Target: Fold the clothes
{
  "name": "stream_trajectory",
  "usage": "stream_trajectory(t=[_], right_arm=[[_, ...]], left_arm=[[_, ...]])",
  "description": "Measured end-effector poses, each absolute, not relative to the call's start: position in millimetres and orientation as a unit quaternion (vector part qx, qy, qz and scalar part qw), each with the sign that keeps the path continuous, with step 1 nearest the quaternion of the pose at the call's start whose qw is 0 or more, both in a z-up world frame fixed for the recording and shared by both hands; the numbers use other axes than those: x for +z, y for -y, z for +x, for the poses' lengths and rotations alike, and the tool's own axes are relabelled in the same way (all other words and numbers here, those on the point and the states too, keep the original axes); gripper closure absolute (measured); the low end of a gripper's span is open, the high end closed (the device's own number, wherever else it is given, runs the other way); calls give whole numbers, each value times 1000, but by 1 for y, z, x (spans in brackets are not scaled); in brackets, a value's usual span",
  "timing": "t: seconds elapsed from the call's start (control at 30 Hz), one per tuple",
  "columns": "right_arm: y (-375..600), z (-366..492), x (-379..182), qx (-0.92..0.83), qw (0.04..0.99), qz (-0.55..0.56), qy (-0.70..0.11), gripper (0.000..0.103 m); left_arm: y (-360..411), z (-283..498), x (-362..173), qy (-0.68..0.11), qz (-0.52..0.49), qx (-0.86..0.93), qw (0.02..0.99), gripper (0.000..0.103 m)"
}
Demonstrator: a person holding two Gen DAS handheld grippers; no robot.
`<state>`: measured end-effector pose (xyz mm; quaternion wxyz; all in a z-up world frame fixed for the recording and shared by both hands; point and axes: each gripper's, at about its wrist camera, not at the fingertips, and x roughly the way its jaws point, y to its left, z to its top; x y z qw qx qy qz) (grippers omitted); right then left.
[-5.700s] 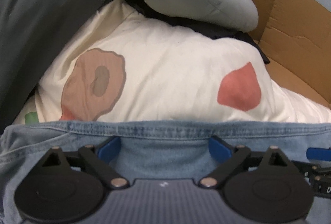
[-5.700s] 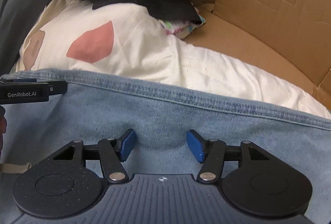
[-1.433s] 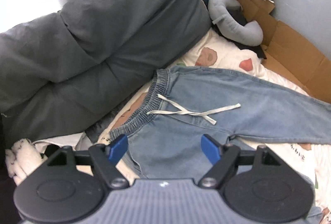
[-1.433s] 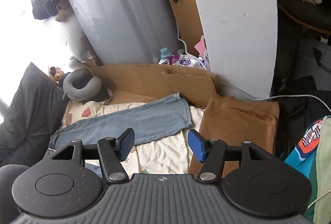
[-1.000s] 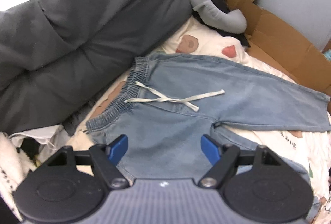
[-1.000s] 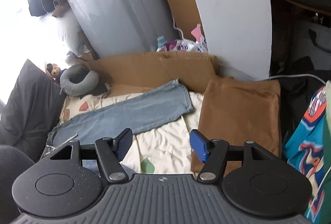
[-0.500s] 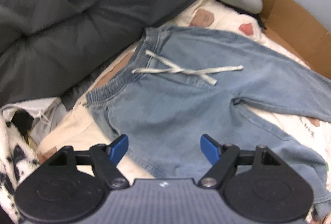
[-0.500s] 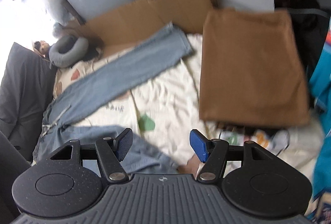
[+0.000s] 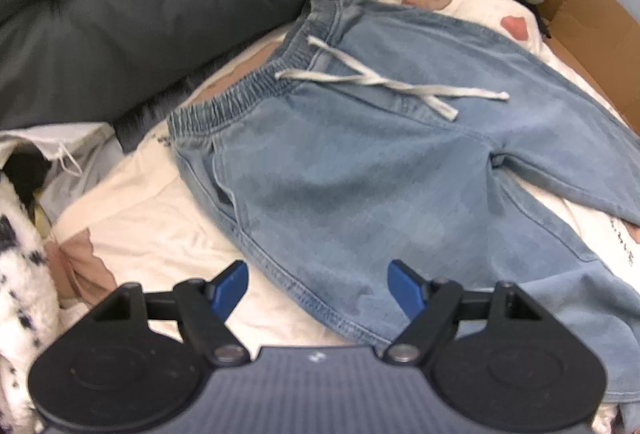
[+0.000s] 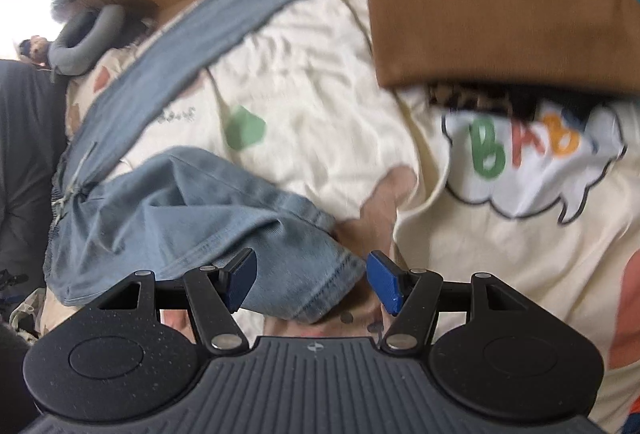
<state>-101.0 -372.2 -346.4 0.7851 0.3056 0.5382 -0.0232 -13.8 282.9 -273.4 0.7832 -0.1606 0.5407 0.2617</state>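
Holding both claws open, I gripped nothing. My left claw (image 9: 318, 288) hung over the jeans (image 9: 360, 161). My right claw (image 10: 310, 280) hovered at a crumpled jeans leg on the bedsheet (image 10: 320, 93).

Home bedroom, printed cream bedsheet (image 9: 152, 218), dark grey duvet (image 9: 160, 1), neck pillow (image 10: 86, 33)

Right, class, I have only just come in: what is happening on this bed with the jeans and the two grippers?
A person holds a gripper in each hand over light blue jeans spread on a cream printed sheet. The left gripper hangs open above the near side seam below the waistband. The right gripper is open over the crumpled hem of the near leg. Neither has gripped cloth yet, and the jeans lie unfolded, the far leg stretched straight out.
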Motion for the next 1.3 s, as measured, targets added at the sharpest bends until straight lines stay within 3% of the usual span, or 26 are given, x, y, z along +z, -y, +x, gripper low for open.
stream_trajectory(t=[0.3, 0.67, 0.7, 0.83, 0.87, 0.9, 1.03, 1.3], right_arm=[[367, -91, -384, -48, 769, 301, -561, 36], [360, -79, -412, -30, 763, 293, -575, 37], [359, -79, -412, -20, 763, 297, -574, 46], [353, -83, -406, 9, 767, 280, -577, 64], [353, -85, -404, 13, 768, 276, -577, 80], [355, -88, -402, 15, 770, 275, -576, 88], [360, -101, -390, 23, 778, 281, -561, 97], [356, -119, -366, 40, 795, 285, -534, 100]], left_arm=[[-278, -13, -310, -563, -179, 266, 762, 24], [-272, -10, -318, -576, -168, 262, 756, 24], [-272, -10, -318, -577, -167, 262, 756, 24], [-271, -13, -314, -575, -156, 264, 758, 24], [-272, -14, -314, -576, -157, 265, 757, 24], [-273, -15, -314, -576, -158, 267, 756, 24], [-273, -20, -316, -577, -163, 274, 752, 24], [-270, -23, -314, -577, -162, 273, 753, 24]])
